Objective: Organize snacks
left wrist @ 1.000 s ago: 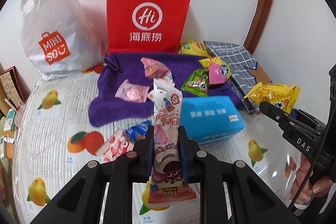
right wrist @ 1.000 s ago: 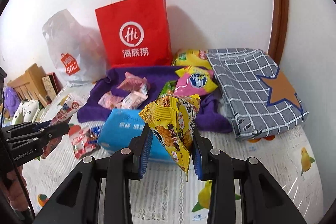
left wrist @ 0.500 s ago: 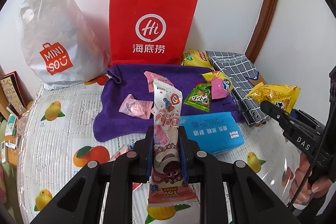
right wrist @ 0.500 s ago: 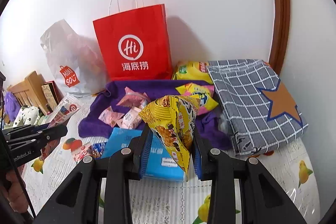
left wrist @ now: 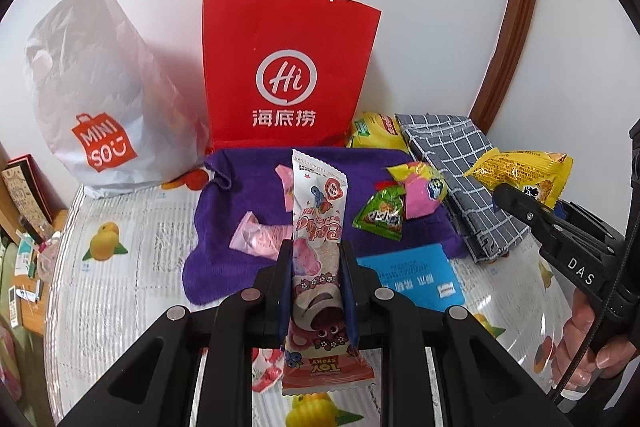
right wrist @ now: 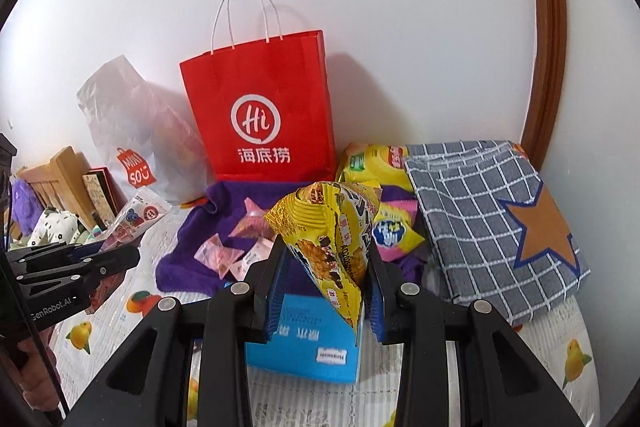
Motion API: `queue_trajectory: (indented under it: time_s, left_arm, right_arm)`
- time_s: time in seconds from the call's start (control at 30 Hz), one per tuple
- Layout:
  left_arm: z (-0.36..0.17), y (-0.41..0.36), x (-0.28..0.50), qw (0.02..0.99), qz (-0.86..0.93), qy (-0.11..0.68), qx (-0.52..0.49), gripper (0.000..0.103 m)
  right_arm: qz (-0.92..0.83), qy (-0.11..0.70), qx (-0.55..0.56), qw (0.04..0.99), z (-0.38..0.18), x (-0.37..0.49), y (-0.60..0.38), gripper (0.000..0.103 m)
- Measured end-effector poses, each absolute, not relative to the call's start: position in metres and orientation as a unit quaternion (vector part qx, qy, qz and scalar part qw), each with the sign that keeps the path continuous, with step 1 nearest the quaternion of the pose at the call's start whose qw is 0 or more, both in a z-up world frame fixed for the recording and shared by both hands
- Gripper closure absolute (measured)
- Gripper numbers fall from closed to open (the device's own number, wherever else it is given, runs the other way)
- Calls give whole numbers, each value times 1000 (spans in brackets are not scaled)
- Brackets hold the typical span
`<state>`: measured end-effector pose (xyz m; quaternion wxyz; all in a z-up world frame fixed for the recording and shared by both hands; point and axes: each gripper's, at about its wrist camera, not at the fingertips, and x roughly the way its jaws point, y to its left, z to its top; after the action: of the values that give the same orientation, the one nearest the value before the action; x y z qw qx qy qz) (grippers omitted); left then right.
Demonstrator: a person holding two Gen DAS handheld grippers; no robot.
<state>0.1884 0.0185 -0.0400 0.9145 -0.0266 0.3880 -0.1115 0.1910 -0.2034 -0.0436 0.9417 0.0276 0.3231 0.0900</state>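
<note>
The left gripper point(left wrist: 314, 291) has its jaws closed on the pink Toy Story snack packet point(left wrist: 318, 247), held upright above the desk point(left wrist: 120, 267). The right gripper point(right wrist: 326, 283) has its jaws closed on the yellow snack bag point(right wrist: 334, 239), above the blue box point(right wrist: 304, 343). Both packets look light, soft and slippery, and the contents can probably crush. I would grip the flat middle or the sealed edge, gently. The red paper bag point(left wrist: 288, 67) stands behind, near the purple towel point(left wrist: 248, 167).

I can't see inside the red paper bag point(left wrist: 288, 67) or the white plastic bag point(left wrist: 100, 99); the blue box point(right wrist: 304, 343) sits half behind my yellow snack packet point(right wrist: 332, 239).
</note>
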Motion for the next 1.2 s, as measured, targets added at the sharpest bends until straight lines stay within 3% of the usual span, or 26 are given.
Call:
queue_trajectory:
  time_s: [0.8, 1.2]
  left_arm:
    - [-37, 17, 278, 917, -88, 390, -14, 83]
    - [-68, 23, 330, 904, -88, 417, -35, 83]
  right_arm:
    - [97, 316, 25, 943, -39, 296, -192, 68]
    - [96, 349, 29, 932, -72, 346, -196, 68]
